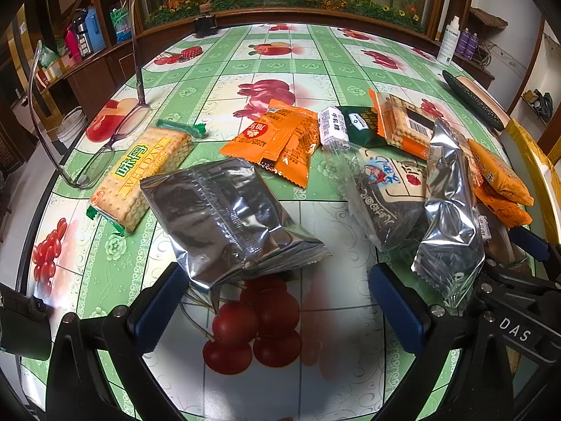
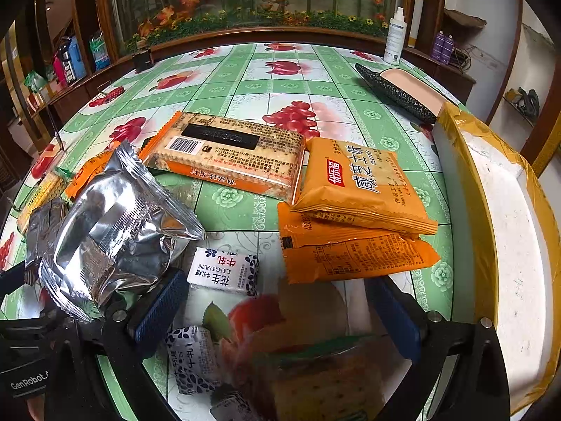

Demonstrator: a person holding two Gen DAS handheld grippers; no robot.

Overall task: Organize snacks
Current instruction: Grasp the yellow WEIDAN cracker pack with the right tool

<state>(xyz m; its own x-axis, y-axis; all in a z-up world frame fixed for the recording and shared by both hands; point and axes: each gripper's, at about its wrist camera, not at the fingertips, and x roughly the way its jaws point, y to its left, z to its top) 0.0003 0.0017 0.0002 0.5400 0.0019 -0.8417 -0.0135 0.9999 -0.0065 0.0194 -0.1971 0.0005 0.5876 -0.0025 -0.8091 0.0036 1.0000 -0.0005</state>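
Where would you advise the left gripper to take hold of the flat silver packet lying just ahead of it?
Grip the silver packet by its crimped near seam, approaching low from the near side; that thin flat edge points toward the open left gripper, while the body is puffy and slick.

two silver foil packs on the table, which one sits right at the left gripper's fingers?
The flat silver pack lying beside the green-labelled cracker pack; its crimped end lies just ahead of the open left gripper. The other silver pack stands propped up further right.

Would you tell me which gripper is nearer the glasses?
Left. The left gripper has the glasses ahead to its left; the right gripper works farther right, among orange packets.
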